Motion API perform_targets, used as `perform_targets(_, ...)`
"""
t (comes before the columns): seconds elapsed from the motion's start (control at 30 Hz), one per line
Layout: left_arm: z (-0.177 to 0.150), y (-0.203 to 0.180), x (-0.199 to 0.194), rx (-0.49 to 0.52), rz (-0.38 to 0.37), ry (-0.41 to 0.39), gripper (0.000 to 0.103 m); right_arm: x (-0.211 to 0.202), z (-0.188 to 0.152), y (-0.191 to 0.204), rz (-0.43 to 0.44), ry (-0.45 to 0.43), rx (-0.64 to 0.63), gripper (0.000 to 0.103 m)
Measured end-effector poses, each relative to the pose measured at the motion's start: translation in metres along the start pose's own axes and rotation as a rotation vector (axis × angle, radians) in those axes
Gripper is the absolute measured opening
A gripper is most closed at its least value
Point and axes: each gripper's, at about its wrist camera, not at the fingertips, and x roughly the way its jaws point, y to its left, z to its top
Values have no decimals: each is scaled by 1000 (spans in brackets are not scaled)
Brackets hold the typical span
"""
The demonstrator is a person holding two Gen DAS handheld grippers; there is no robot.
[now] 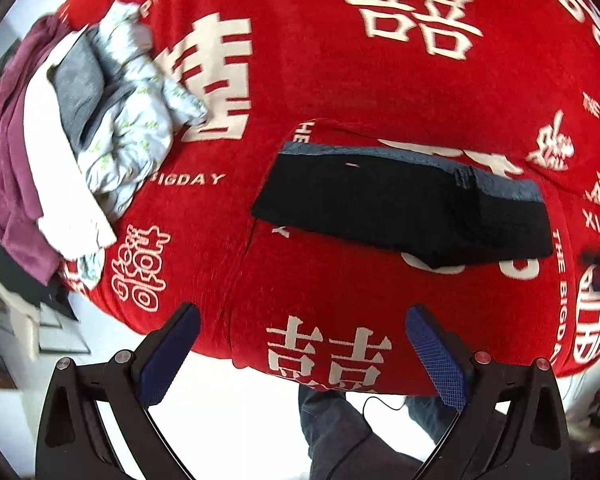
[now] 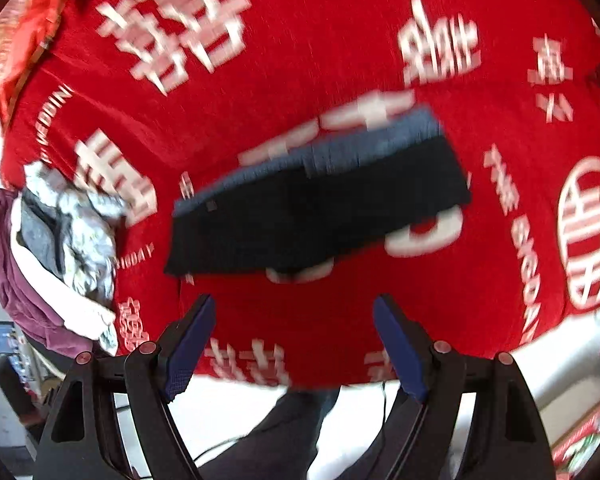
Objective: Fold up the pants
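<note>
Dark navy pants (image 1: 404, 204) lie folded into a flat oblong on the red bedspread (image 1: 340, 80), with a lighter blue-grey band along the far edge. They also show in the right wrist view (image 2: 316, 208), slightly blurred. My left gripper (image 1: 302, 320) is open and empty, held above the near edge of the bed, short of the pants. My right gripper (image 2: 294, 310) is open and empty too, just short of the pants' near edge.
A pile of other clothes (image 1: 100, 120) lies at the left of the bed: a pale printed piece, grey, white and purple items; it also shows in the right wrist view (image 2: 64, 248). The bedspread (image 2: 340, 60) has white characters. The person's legs (image 1: 340, 432) stand below the bed's near edge.
</note>
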Motion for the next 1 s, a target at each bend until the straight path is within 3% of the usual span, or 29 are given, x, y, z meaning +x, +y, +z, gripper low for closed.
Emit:
perform_targets(0.1,3,9,3,-23,-9,13,103,20,-6,2,-22,91,8,84)
perform_targets(0.23,8,17,3,-32,-4,6,103,14,1,4,-26,44,16,84)
perform_targets(0.4,14,19,-1,-27,2,-16,103,22,4,7,-15,73,25,84)
perform_targets(0.73,20,16,-8,1,12,-47,103,19,8,-12,28,59,136,84)
perform_targets(1.0,20,15,-12,10,29,-57,103,19,9,-13,47,57,153,84)
